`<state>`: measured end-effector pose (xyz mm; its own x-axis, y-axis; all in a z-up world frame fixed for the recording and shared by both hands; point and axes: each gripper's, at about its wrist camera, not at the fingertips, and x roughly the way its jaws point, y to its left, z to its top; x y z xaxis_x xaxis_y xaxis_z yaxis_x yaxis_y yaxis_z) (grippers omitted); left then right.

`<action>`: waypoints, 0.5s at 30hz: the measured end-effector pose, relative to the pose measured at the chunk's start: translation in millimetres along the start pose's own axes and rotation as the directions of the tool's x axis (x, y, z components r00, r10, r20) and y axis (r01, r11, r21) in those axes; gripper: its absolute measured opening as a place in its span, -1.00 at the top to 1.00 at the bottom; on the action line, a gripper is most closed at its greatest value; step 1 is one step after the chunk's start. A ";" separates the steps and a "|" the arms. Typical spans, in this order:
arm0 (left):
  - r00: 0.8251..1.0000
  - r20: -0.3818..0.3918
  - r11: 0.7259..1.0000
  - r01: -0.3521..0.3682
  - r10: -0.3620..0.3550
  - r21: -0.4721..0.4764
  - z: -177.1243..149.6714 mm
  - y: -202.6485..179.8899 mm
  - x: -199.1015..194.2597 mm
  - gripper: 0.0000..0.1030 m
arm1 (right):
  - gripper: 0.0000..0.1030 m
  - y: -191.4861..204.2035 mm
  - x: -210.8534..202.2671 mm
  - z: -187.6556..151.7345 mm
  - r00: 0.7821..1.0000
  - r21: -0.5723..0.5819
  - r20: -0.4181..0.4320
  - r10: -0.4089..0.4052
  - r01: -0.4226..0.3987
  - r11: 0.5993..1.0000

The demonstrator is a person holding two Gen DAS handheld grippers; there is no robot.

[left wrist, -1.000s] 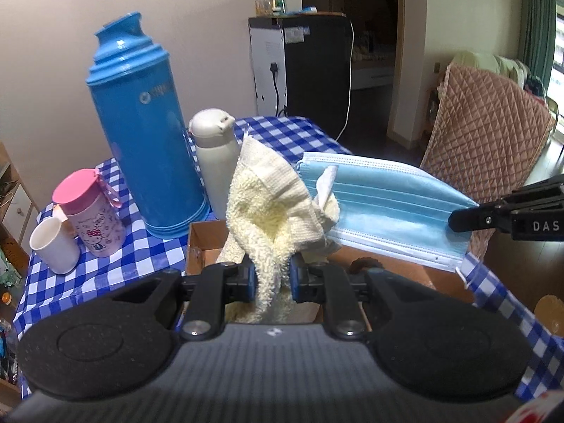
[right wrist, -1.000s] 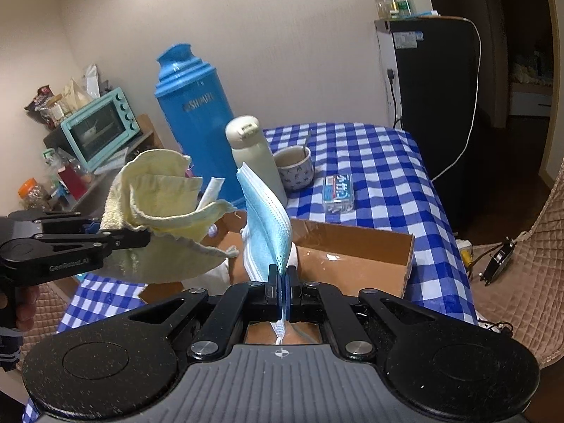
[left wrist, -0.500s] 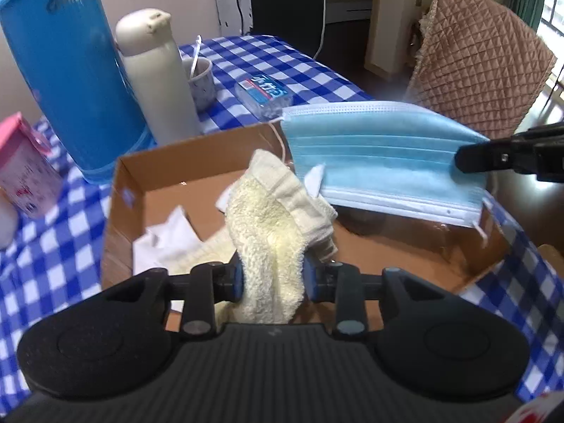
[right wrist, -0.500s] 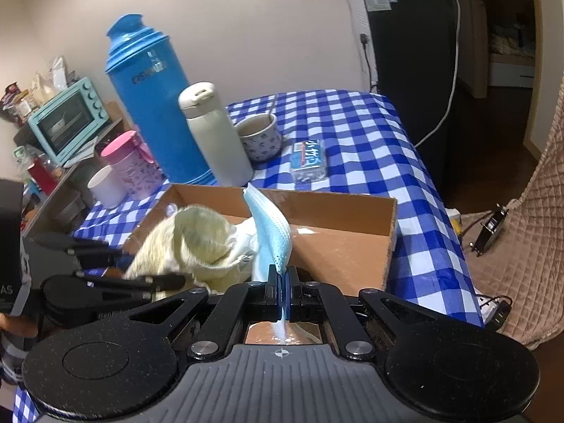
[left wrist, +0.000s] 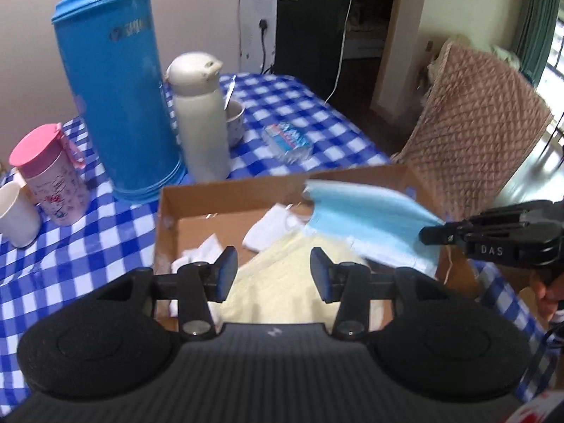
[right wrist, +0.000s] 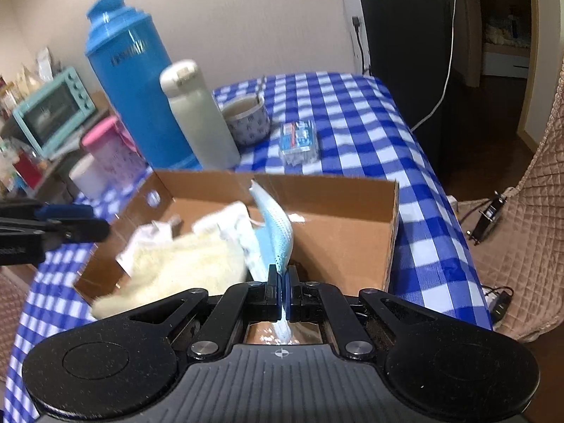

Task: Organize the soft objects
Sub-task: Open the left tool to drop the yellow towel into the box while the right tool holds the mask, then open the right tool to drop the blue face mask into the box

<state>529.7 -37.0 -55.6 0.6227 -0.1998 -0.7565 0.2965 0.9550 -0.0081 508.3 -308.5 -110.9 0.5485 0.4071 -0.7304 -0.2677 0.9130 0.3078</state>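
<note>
Fingers of the left gripper (left wrist: 269, 273) are opening, pads clear of the yellow towel (left wrist: 292, 282), which lies in the cardboard box (right wrist: 352, 190) at its near-left corner. Right gripper (right wrist: 278, 290) is clamped on the blue mask (right wrist: 278, 229) over the box. Risk: the mask's ear loop snags the jaws on release and the mask drags back out over the near edge.
</note>
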 end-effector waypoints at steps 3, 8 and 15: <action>0.999 -0.033 1.000 -0.012 0.011 -0.021 -10.5 3.5 5.3 0.18 | 0.96 7.0 12.2 -5.9 0.997 -0.087 -0.038 -0.068 0.065 0.994; 0.998 -0.054 0.998 -0.036 0.033 -0.049 -23.1 7.7 0.8 0.10 | 0.96 13.2 20.6 -17.9 0.987 -0.198 -0.078 -0.142 0.124 0.972; 0.994 -0.017 0.994 -0.112 0.112 -0.008 -35.4 0.9 -25.7 -0.32 | 0.47 9.8 2.3 -19.5 0.990 -0.142 -0.045 -0.133 0.126 0.982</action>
<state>488.4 -23.3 -59.3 0.6396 -0.0875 -0.7637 0.2189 0.9731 0.0718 491.5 -299.1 -121.4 0.5427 0.2801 -0.7918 -0.3064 0.9438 0.1239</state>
